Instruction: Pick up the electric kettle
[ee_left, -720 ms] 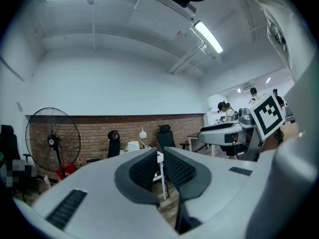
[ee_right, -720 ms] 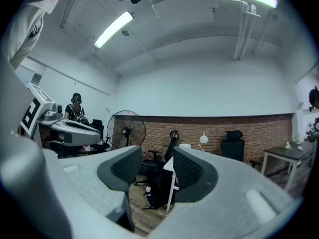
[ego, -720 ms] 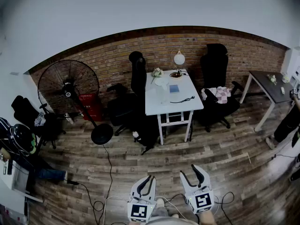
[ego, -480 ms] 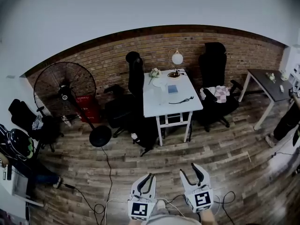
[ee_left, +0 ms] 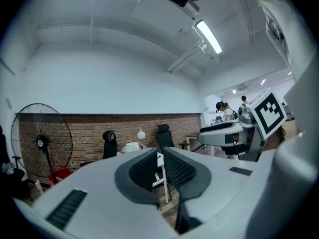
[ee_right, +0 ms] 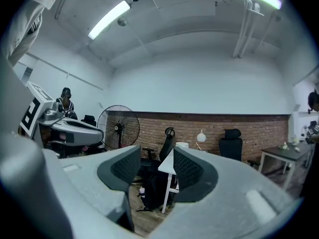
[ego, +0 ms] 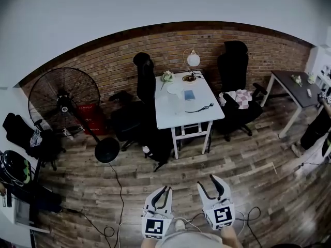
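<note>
1. Kettle pickup is not under way yet. The left gripper [ego: 163, 190] hangs low by the person, jaws pinched together on nothing. The right gripper [ego: 205, 181] hangs beside it, jaws parted and empty.
2. Walk in first, I'd say, stepping over the floor cable [ego: 117, 189].
3. The kettle is probably on the white table [ego: 170, 115] across the room, but it is too small to pick out. Spread the left jaws before reaching.
4. Compared with the earlier frames, the fan [ego: 63, 98] and the table have slid left, and the grippers are posed alike.

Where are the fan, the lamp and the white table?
fan [ego: 63, 94]: head view, hub of its round grille.
lamp [ego: 193, 60]: head view, its white globe.
table [ego: 165, 118]: head view, bare front-left part of its top.
</note>
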`<state>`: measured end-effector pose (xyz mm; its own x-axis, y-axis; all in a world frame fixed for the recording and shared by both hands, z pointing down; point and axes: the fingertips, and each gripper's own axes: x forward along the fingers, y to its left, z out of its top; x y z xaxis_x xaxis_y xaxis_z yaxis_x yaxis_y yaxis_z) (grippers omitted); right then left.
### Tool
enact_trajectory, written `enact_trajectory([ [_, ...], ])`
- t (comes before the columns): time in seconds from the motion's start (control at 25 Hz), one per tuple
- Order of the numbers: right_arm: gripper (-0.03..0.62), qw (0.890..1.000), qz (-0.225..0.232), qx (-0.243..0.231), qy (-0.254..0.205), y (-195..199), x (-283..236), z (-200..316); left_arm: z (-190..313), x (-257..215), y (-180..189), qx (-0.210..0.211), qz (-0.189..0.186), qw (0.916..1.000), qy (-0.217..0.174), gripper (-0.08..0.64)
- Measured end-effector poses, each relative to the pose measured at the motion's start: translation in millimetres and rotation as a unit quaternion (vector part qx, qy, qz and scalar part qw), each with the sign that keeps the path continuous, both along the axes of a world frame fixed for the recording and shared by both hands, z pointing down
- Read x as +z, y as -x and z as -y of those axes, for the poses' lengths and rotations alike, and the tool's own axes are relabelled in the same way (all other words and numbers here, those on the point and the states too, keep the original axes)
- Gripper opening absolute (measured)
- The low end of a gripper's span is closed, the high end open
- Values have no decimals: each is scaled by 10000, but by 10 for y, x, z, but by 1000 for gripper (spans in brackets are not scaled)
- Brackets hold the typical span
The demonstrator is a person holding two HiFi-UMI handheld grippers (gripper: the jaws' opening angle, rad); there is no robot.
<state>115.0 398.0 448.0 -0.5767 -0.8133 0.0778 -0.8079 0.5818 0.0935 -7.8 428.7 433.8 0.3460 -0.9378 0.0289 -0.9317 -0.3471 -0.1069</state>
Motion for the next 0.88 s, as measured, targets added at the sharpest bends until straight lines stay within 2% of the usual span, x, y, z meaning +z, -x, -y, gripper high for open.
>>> enact_trajectory([
  [0.16,207,9999,-19,28,-153,111,-29,124,149,9,106,80,16,10000,-25,38],
  [0.36,207,9999,-71,122,-21,124,-2,197,275,2,167,108,-22,9999,-46,38],
  [0.52,206,9998,-104,106,-159,189,-17,304,385,7,217,135,-48,9999,-91,38],
  [0.76,206,9996,-125,235,67,308,15,446,581,-11,324,262,-61,9996,-115,38],
  [0.88,207,9996,-124,237,104,356,30,514,666,59,354,261,-87,9996,20,38],
])
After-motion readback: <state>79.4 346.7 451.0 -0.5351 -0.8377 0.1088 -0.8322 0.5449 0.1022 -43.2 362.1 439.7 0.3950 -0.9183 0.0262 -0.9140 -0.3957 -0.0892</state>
